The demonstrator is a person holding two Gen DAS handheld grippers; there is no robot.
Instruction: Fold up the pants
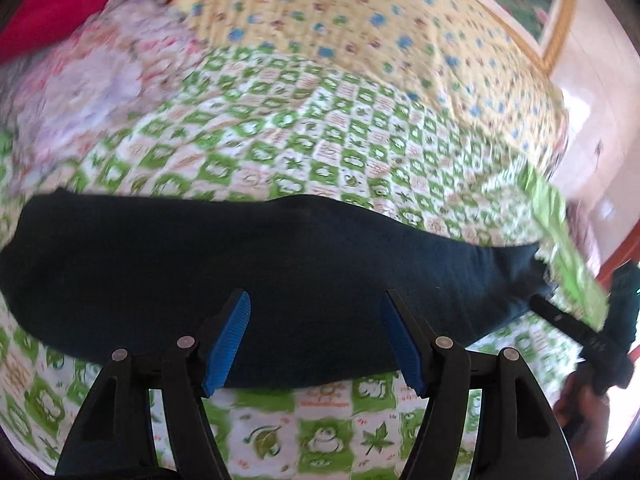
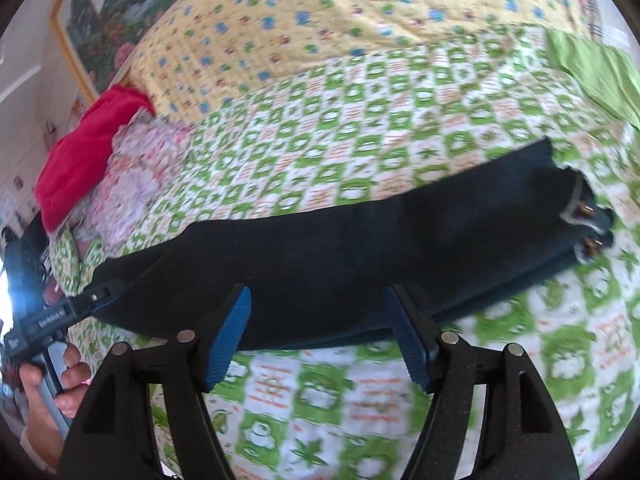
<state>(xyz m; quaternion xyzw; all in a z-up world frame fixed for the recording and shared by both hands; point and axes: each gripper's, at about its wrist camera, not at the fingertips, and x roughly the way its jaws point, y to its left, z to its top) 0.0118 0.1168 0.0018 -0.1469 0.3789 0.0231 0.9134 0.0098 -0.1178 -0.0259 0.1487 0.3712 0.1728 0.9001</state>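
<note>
Dark navy pants (image 1: 240, 272) lie folded lengthwise in a long strip across the green-and-white patterned bedsheet (image 1: 320, 436). In the right wrist view the pants (image 2: 360, 240) run from lower left to upper right, with the waistband and metal buttons (image 2: 588, 216) at the right end. My left gripper (image 1: 316, 340) is open, its blue pads over the pants' near edge. My right gripper (image 2: 318, 336) is open, hovering over the pants' near edge. The other gripper shows at the pants' end in each view: the right one in the left wrist view (image 1: 568, 320), the left one in the right wrist view (image 2: 80, 304).
A yellow flowered quilt (image 2: 320, 20) covers the far side of the bed. A red cloth (image 2: 88, 148) and a pink floral cloth (image 2: 136, 168) lie at the left. A green cloth (image 2: 600, 72) lies at the far right. A framed picture (image 2: 112, 8) hangs on the wall.
</note>
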